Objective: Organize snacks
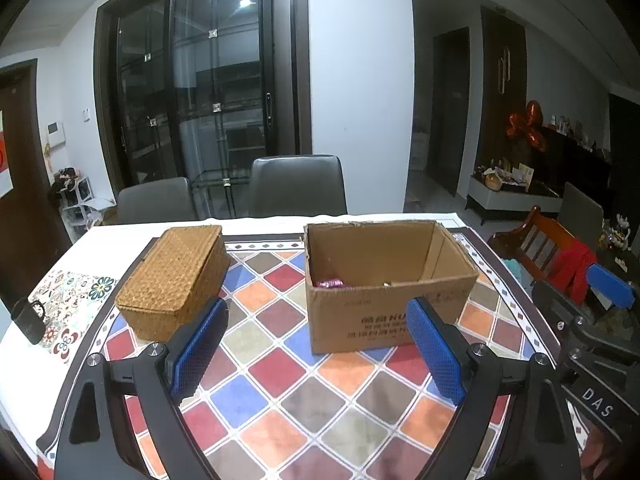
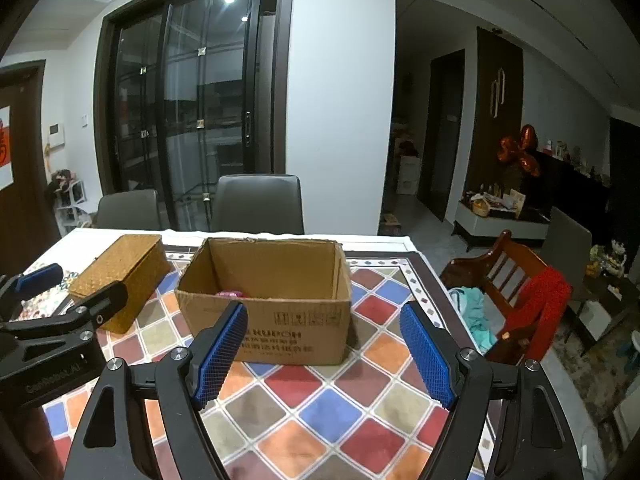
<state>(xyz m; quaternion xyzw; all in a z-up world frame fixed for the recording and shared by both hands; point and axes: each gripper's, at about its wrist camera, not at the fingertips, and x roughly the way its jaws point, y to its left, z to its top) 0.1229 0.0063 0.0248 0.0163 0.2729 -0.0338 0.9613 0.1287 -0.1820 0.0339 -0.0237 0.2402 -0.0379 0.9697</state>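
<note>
A small black mug (image 1: 28, 320) at the table's left edge is seen only in the left wrist view; a closed tan woven-wicker basket (image 1: 174, 280) is set left of an open brown cardboard box (image 1: 384, 280), where a pink-wrapped snack (image 1: 330, 282) lies; the left gripper (image 1: 316, 344) is spread, nothing between; the right gripper (image 2: 326, 346) is likewise spread and empty; a teal cloth (image 2: 474, 312) is shown only in the right wrist view.

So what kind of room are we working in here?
Most likely a home dining area: a table with a colourful diamond-patterned cloth, grey padded dining chairs behind it, dark-framed glass sliding doors, and a cluttered dark sideboard.
</note>
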